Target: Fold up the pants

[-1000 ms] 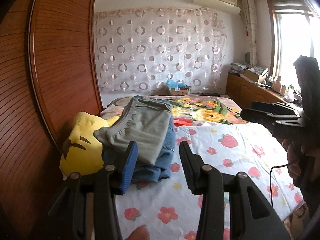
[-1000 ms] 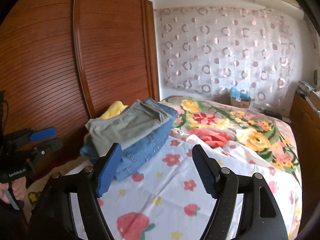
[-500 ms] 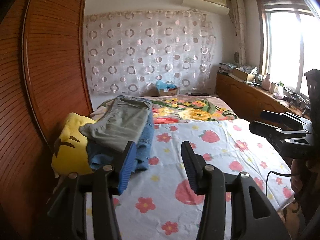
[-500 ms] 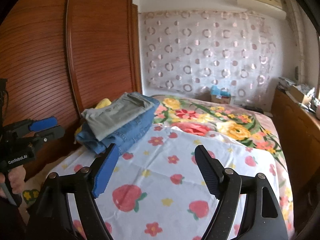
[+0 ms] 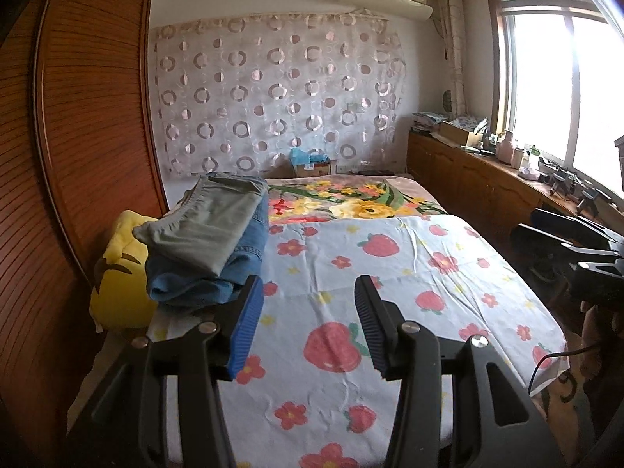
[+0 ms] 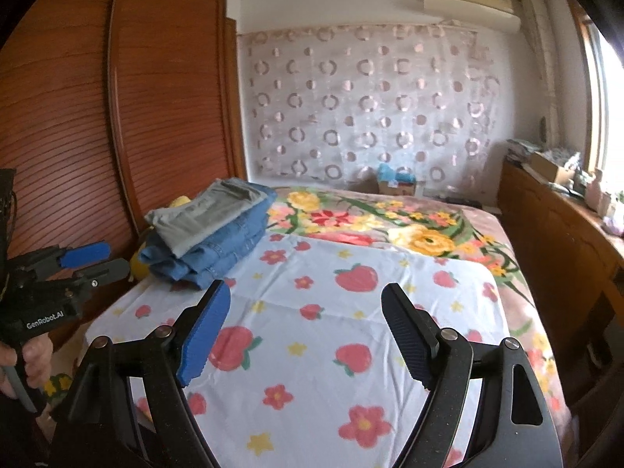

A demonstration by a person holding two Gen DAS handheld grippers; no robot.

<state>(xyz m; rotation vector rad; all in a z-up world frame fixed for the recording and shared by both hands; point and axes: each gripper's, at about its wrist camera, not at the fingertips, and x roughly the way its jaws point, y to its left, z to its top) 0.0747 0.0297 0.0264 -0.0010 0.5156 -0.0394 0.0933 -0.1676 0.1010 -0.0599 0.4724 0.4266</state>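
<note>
- Holding both tools clear of the bed: left gripper [image 5: 308, 323] and right gripper [image 6: 304, 331] have jaws apart, gripping nothing.
- I count two folded pants: grey pants [image 5: 206, 226] stacked on jeans [image 5: 218, 277], at the bed's left edge, beside one yellow plush [image 5: 117, 273].
- Risk, in my judgement: tugging the top pair could topple the stack off the strawberry sheet [image 5: 390, 273].

Bare strawberry sheet [image 5: 390, 273] lies open; folded pants stack [image 5: 206, 241] blocks its left edge.
</note>
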